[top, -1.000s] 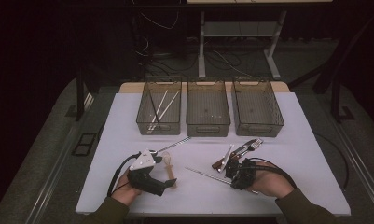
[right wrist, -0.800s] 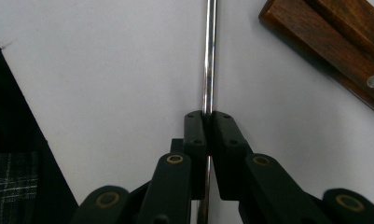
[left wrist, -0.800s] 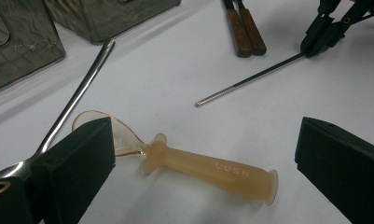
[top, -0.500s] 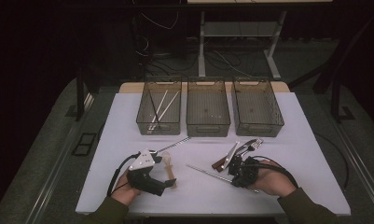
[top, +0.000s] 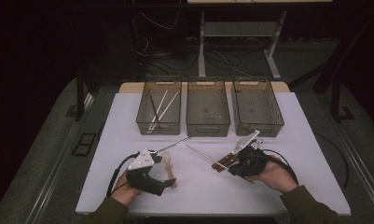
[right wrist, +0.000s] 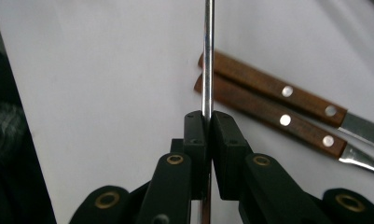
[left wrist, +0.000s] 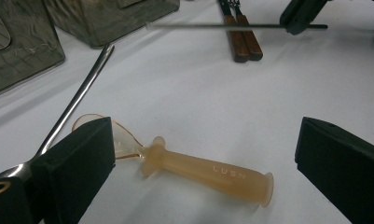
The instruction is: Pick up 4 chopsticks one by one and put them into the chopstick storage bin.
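Note:
My right gripper is shut on a thin metal rod, which sticks out to the left over the white table. Two wooden-handled knives lie right beside its jaws. My left gripper stands open low over the table. A translucent orange spoon lies flat between its jaws, untouched. A long metal spoon lies just beyond it, pointing at the baskets.
Three wire baskets stand in a row at the back: the left basket holds several pale sticks, the middle basket and the right basket look bare. Cables trail from both grippers.
My right gripper has shifted a little away from me with the rod in it, and the rod's free end now points higher toward the baskets. The left gripper has stayed put.

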`<state>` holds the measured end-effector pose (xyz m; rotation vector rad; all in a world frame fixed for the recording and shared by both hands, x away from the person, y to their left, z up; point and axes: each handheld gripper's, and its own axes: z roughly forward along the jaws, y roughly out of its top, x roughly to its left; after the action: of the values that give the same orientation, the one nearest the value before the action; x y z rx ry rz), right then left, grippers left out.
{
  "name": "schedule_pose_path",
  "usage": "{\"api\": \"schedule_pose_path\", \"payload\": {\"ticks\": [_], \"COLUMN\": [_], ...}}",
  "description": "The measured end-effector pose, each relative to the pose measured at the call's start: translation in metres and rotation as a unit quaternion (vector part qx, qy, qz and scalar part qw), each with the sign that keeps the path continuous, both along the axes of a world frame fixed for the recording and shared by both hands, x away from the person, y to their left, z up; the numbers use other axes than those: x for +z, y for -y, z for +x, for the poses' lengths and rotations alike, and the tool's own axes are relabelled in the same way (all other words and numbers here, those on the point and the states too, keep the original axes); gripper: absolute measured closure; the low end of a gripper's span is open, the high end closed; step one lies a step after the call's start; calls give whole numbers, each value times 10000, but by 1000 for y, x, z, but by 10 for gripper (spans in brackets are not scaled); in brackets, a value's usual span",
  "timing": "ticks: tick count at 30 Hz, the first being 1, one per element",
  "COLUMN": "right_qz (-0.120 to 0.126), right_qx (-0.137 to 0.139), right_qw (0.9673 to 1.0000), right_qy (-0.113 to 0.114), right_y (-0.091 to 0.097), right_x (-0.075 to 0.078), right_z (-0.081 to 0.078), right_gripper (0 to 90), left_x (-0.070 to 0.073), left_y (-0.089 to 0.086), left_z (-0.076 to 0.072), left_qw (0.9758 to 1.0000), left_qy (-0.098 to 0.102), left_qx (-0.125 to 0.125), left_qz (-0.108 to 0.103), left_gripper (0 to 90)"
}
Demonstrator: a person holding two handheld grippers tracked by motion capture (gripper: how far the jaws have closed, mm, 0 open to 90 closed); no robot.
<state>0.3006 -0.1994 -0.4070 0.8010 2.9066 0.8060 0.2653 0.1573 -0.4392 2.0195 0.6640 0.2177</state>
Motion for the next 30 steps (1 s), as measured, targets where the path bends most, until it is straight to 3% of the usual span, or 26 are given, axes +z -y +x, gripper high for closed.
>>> {"api": "schedule_pose_path", "payload": {"ticks": [5, 9, 14, 30], "right_qz": [599, 854, 1227, 1794], "right_qx": [-283, -368, -471, -815], "right_qw": [9978, 9954, 9901, 9775], "right_qy": [70, 234, 489, 757], "right_y": [3, 1, -4, -32], "right_x": [2, 4, 9, 22], "right_z": [2, 5, 10, 39], "right_gripper": [850, 850, 850, 849], "left_x": [0, 0, 0, -2], "left_y": [0, 0, -1, 0], "left_z": [0, 1, 1, 2], "left_qw": [10000, 10000, 9999, 10000], "left_qy": [0, -38, -23, -21], "left_qx": [4, 13, 35, 30], "left_qz": [-2, -68, -96, -59], "left_gripper": [33, 33, 33, 34]}}
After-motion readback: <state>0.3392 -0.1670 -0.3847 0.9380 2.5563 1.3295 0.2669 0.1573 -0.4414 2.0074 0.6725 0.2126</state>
